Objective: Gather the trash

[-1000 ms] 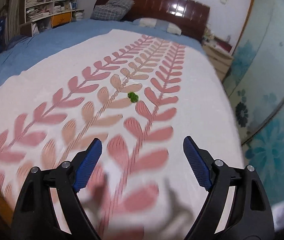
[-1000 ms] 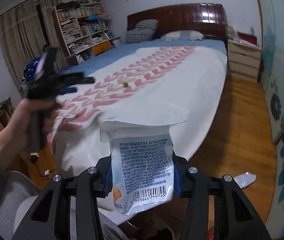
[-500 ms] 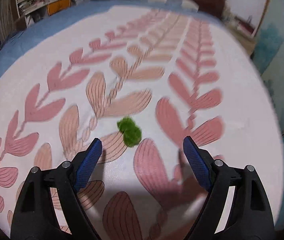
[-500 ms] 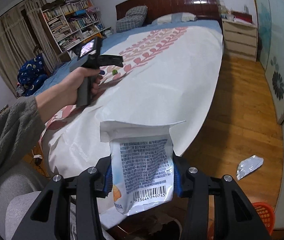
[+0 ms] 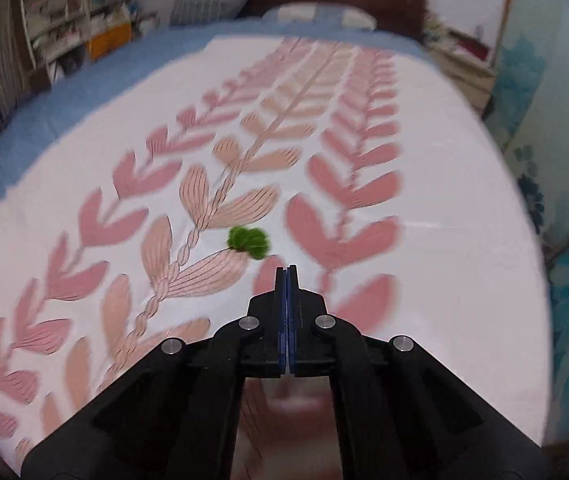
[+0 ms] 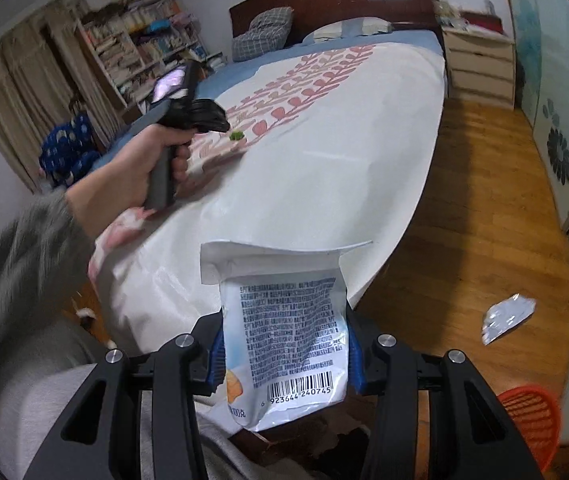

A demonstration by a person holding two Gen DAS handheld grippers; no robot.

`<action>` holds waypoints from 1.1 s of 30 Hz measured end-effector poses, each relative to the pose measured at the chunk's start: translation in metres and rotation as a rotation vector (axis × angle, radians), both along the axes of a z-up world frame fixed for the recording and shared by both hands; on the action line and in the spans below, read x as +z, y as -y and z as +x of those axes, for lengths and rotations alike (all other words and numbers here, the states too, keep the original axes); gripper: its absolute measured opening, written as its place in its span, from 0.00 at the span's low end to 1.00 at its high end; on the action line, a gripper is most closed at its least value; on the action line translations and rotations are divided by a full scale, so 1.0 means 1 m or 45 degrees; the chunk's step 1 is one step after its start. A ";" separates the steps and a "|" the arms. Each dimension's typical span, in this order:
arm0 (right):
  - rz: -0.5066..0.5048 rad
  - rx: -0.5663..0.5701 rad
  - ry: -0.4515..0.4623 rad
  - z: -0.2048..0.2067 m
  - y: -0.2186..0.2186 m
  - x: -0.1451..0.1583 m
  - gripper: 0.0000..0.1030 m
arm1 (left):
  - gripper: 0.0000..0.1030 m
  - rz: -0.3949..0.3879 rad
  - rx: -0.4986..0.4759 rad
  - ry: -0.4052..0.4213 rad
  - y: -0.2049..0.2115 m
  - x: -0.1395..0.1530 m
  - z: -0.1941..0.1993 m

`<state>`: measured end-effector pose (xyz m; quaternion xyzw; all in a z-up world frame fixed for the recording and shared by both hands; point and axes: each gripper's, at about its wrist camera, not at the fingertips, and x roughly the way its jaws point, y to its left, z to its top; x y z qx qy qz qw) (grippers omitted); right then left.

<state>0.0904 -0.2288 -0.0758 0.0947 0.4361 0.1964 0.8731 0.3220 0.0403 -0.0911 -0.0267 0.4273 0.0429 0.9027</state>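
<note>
A small green crumpled scrap (image 5: 249,242) lies on the white bedspread (image 5: 444,240) with its pink leaf pattern. My left gripper (image 5: 287,270) hovers just short of it, to its lower right, with the blue pads pressed together and nothing between them. In the right wrist view a hand holds the left gripper (image 6: 220,124) over the bed beside the green scrap (image 6: 237,135). My right gripper (image 6: 284,344) is shut on a white snack bag (image 6: 284,312) with blue print and a barcode, held upright near the foot of the bed.
A silver wrapper (image 6: 506,317) lies on the wooden floor right of the bed. An orange basket (image 6: 532,416) stands at the lower right. A nightstand (image 6: 478,64) sits by the headboard, and a bookshelf (image 6: 140,52) lines the left wall. A grey sleeve fills the lower left.
My left gripper moved out over the bed up to the green scrap, and its jaws went from wide open to shut on nothing. My right gripper sank slightly with the bag.
</note>
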 end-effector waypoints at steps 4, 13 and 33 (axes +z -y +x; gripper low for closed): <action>0.056 -0.047 0.031 -0.007 0.020 0.017 0.45 | 0.00 0.011 -0.070 0.115 0.043 0.058 -0.052; 0.027 -0.183 0.252 -0.040 0.102 0.096 0.45 | 0.00 0.075 -0.289 0.298 0.164 0.139 -0.187; 0.017 -0.197 0.002 -0.049 0.108 0.015 0.45 | 0.73 -0.015 0.017 0.159 -0.001 0.020 -0.044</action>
